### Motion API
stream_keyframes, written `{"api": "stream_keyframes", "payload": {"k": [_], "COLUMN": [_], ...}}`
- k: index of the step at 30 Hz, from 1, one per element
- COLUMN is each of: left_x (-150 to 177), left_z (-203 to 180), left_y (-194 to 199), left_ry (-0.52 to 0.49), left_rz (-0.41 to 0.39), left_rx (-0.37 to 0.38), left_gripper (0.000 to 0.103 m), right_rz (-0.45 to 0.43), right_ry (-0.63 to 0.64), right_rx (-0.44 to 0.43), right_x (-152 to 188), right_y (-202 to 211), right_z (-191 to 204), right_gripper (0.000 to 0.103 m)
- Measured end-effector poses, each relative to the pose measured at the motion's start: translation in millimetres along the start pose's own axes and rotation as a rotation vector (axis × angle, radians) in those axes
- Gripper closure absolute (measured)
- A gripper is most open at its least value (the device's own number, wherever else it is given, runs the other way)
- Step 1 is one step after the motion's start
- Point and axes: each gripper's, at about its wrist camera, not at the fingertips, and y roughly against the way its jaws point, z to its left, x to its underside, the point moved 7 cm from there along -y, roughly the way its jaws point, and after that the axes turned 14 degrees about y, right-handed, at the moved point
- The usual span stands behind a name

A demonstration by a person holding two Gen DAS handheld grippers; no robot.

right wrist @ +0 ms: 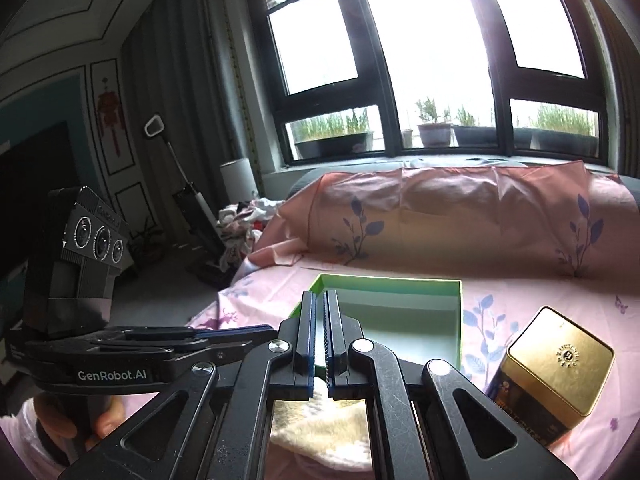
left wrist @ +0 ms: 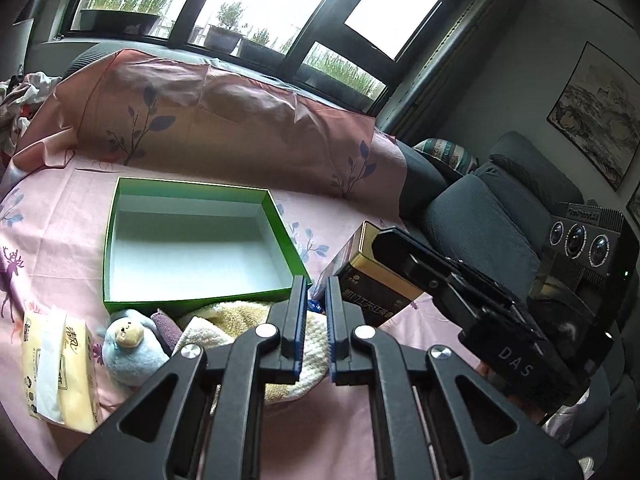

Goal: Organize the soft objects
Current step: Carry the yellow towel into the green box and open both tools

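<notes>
Both grippers, left point(left wrist: 317, 312) and right point(right wrist: 319, 336), clenched on nothing; cream towel point(left wrist: 248, 320) right under them, imo I'll snag it short of the green box point(left wrist: 192, 240)

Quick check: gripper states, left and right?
Left gripper: closed, nothing visibly between its pads.
Right gripper: closed, nothing visibly between its pads.
</notes>
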Motion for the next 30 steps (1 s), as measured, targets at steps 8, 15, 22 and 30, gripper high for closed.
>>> {"api": "stream_keyframes", "payload": {"k": [8, 15, 22, 30], "left_x": [48.0, 90.3, 78.7, 47.7], "left_z": [67.2, 108.0, 119.0, 99.3], "left_y": [-15.2, -39.5, -55.3, -41.2], "left_ry": [0.117, 0.305, 0.467, 0.392], "left_rz": [0.091, 0.204, 0.167, 0.093], "left_rx": [-0.108, -0.101, 0.008, 0.013], "left_gripper": [0.031, 0.027, 0.041, 0.098], "right_rz": [0.205, 0.192, 0.186, 0.166], "right_ry": [-0.197, -0.387, -0.400, -0.357], "right_rx": [0.037, 0.008, -0.012, -0.027], "right_x": [103.3, 134.2, 134.2, 118.4], "right_y": [-10.2, -25.3, -46.9, -53.1], "right_z": [-45.5, -68.9, -65.5, -57.9], "right_gripper": [0.032, 0.032, 0.046, 0.092]}}
